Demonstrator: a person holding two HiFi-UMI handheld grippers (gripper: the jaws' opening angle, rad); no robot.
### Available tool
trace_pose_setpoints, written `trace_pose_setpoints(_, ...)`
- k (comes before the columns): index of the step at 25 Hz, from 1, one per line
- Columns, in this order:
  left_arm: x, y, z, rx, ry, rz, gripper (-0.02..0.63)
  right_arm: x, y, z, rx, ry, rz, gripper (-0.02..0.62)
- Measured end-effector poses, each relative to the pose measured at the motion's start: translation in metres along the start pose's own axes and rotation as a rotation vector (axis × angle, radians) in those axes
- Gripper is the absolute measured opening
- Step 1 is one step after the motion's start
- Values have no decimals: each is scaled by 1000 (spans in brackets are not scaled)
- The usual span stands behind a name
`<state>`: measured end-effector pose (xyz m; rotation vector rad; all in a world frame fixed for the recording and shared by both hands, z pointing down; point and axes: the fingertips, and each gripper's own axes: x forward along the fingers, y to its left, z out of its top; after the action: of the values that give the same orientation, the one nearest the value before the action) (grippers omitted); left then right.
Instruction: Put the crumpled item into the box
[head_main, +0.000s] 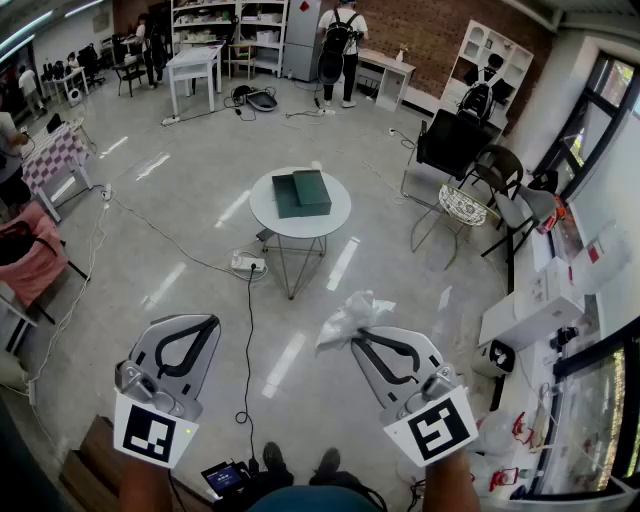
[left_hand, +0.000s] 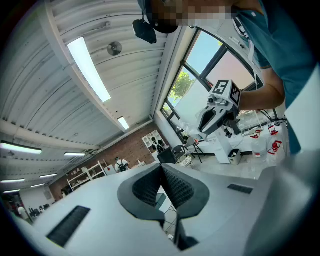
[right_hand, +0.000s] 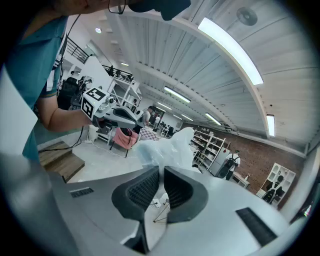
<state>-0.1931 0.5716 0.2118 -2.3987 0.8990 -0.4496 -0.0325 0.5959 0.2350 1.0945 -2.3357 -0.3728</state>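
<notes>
Right gripper (head_main: 355, 335) is clenched on the crumpled item (head_main: 345, 318), its jaws pinching the lower edge so that most of the wad stands free beyond the tips. That looks like a hold meant for carrying and then dropping cleanly. It is held up in the air at the near right, over the bare floor, because the box (head_main: 302, 192) sits well apart from it on the small round bench (head_main: 265, 207) farther out, near the middle of the room. The ground between them has yet to be crossed. Left gripper (head_main: 210, 322) hangs at the near left with its jaws pressed together on nothing, apparently just kept out of the way. The item is white and partly translucent, like thin plastic film or a bag, bunched into loose, soft folds. The box is dark green and flat, seemingly in two parts lying side by side, though whether it stands open cannot be told from here.
</notes>
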Motion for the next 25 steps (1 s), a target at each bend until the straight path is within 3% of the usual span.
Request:
trace_pose_setpoints(13, 11, 19, -38, 9, -28, -1, 18, 42, 1, -10, 8, 18, -30, 57)
trace_pose_setpoints(18, 29, 60, -56, -8, -28, -10, 18, 83, -19, 10, 8, 29, -38, 57)
trace_pose_setpoints(25, 74, 72, -79, -12, -3, -11, 18, 122, -52, -8, 1, 19, -14, 57)
